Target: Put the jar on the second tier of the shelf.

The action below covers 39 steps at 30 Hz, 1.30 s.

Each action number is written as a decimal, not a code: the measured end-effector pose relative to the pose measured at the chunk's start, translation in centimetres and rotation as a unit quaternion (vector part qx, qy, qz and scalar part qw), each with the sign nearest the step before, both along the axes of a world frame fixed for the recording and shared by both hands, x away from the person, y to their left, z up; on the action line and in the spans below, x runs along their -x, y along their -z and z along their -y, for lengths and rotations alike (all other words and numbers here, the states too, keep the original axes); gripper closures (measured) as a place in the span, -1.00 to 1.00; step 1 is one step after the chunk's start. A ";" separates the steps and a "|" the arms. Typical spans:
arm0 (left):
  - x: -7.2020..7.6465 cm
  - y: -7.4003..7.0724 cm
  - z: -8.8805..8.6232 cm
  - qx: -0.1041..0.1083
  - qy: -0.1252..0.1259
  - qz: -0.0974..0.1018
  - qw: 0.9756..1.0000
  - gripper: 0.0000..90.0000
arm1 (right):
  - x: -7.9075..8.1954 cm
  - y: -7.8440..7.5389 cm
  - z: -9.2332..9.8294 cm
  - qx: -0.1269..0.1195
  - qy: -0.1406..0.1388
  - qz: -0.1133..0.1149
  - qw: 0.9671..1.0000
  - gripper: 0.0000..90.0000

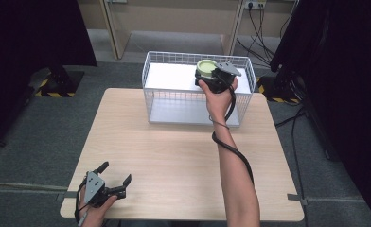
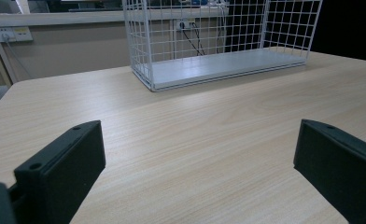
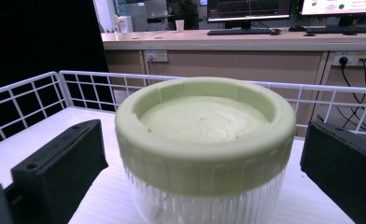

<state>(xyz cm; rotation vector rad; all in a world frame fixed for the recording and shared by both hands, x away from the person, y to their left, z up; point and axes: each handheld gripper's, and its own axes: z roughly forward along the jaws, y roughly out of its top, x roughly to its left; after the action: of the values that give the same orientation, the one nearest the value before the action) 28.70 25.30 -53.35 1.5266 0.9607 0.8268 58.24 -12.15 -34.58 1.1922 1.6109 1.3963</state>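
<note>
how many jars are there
1. The jar, clear with a pale green lid, is on the upper shelf of the white wire rack, between the jaws of the right tool. None seen on the lower shelf or the table.

— Counting jars: one, a clear ribbed jar (image 3: 204,196) sitting between the right jaws, topped by one pale green lid (image 3: 204,135).

— Baskets?

— One white wire basket (image 1: 155,85), standing well ahead of the left jaws.

— Counting grippers?

— Two: the left gripper (image 1: 113,178) and the right gripper (image 1: 210,74), each showing two black jaws.

— Tables?

— One wooden table (image 1: 174,156), lying under the left jaws.

— Monitors, looking past the right jaws?

— Two monitors (image 3: 249,9), far beyond.
</note>
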 end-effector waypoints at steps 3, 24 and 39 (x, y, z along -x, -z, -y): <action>0.0 0.0 0.0 0.000 0.000 0.000 1.000 -0.96 | 0.6 0.1 0.1 0.003 -0.006 0.005 1.000 -0.99; 0.0 0.0 0.1 -0.002 0.000 0.002 1.000 -0.96 | 4.2 0.8 0.8 0.026 -0.029 0.001 0.999 -0.99; 0.0 0.0 0.1 -0.006 -0.001 0.002 1.000 -0.96 | 6.7 2.3 1.3 0.039 -0.047 -0.003 0.998 -0.98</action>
<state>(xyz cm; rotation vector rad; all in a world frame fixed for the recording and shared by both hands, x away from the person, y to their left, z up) 28.65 25.20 -53.36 1.5344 0.9559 0.8374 51.49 -13.45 -36.90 1.0893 1.7300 1.3765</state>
